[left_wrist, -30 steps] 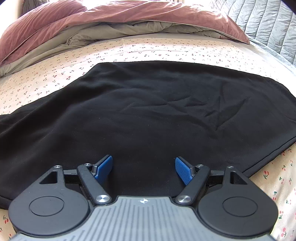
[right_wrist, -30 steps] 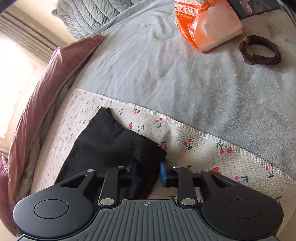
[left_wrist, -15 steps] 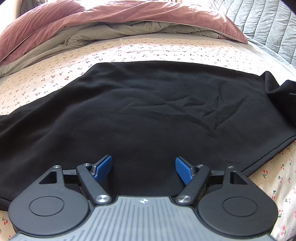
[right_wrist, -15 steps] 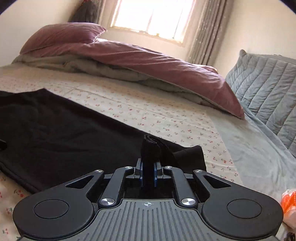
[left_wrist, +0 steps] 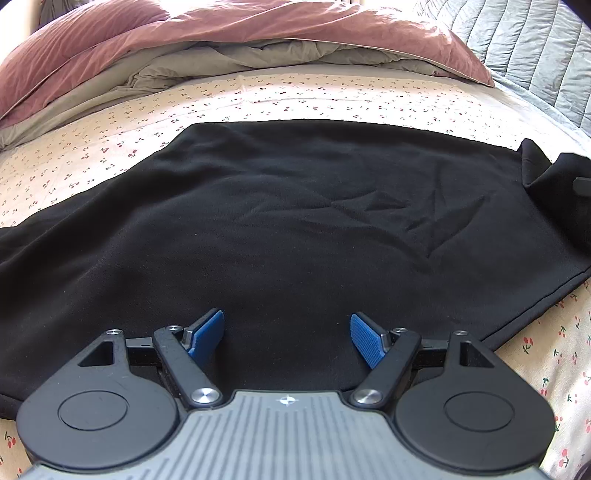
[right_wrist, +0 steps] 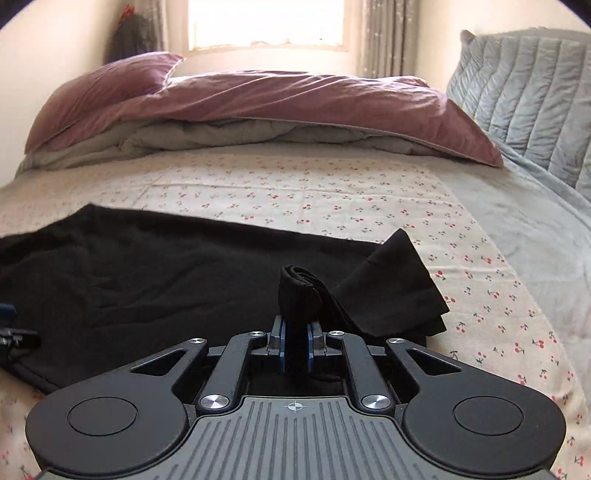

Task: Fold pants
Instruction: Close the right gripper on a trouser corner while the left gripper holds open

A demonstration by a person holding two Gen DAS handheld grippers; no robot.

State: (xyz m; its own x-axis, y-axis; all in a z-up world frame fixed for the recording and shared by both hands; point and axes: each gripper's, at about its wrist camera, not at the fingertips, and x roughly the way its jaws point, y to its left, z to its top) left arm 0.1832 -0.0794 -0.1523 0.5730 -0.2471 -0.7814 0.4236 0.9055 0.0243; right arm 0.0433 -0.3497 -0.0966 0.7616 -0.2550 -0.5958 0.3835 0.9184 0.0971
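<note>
Black pants (left_wrist: 295, 221) lie spread flat across the cherry-print sheet (left_wrist: 258, 96). My left gripper (left_wrist: 287, 332) is open, its blue pads just above the near part of the pants, holding nothing. My right gripper (right_wrist: 295, 341) is shut on the end of the pants (right_wrist: 299, 291), lifting a bunched fold off the bed at the right end; the raised cloth (left_wrist: 554, 173) shows at the far right of the left wrist view. The left gripper's tip (right_wrist: 11, 332) peeks in at the left edge of the right wrist view.
A mauve duvet (right_wrist: 295, 99) over a grey blanket is heaped at the head of the bed, with a mauve pillow (right_wrist: 103, 88). A quilted grey cover (right_wrist: 524, 92) lies along the right side. A bright window (right_wrist: 266, 22) is behind.
My right gripper has lifted the pant end off the bed and swung round to face the head of the bed, carrying the cloth leftwards over the pants. The left gripper has stayed put.
</note>
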